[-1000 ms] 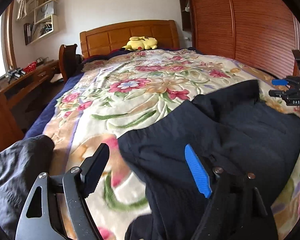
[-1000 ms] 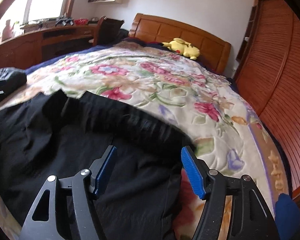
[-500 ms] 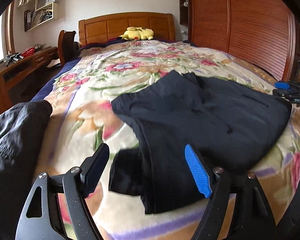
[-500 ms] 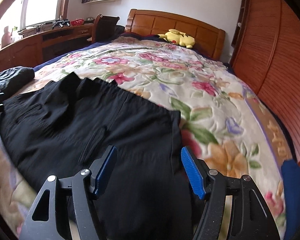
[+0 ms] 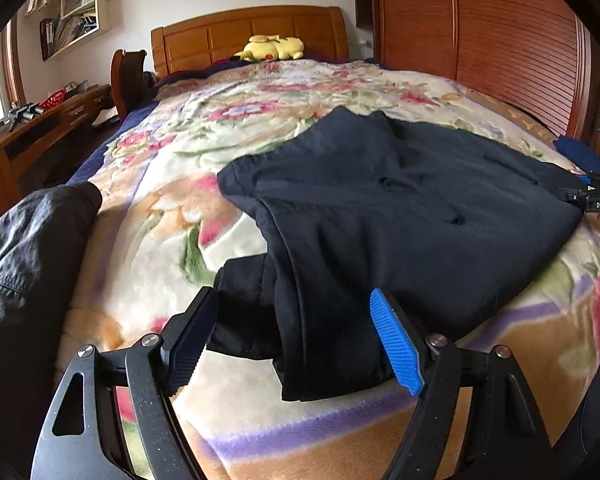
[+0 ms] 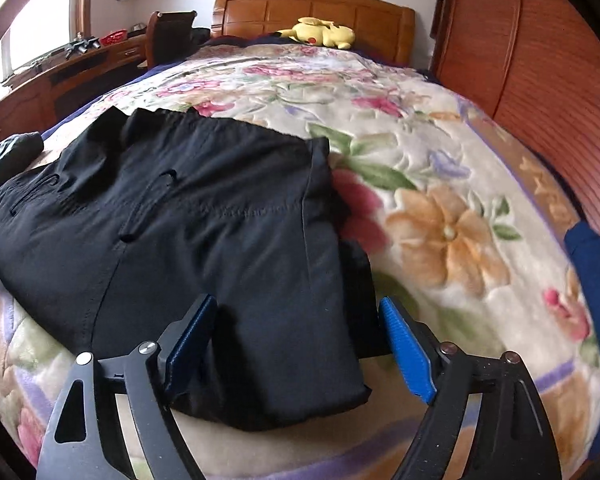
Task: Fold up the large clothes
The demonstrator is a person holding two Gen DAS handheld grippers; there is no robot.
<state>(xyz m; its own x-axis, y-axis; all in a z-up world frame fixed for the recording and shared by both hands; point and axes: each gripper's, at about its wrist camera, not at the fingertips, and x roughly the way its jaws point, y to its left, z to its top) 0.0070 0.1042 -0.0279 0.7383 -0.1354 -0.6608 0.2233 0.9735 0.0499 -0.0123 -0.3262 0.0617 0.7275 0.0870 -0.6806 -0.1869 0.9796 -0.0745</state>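
Garment: black trousers [image 5: 400,216], folded over, lie flat on the floral blanket [image 5: 172,216] near the foot of the bed; lower layer pokes out at the near edge.
Left gripper [image 5: 296,340]: fingers spread wide, nothing between the pads, near hem of trousers sits in the gap; contact with cloth can't be told.
Right gripper [image 6: 300,344]: fingers wide apart too, straddling the near right corner of the folded trousers [image 6: 204,224]; not pinching.
Right gripper in left view: seen at far right edge [image 5: 598,196], just beside the trousers' right side.
Other cloth: dark jacket-like heap [image 5: 24,264] on left side of bed, apart from trousers; blue fabric [image 6: 592,264] at right edge.
Far end: yellow plush toy [image 5: 272,48] against wooden headboard [image 5: 220,36].
Right side: wooden slatted wardrobe [image 5: 480,28].
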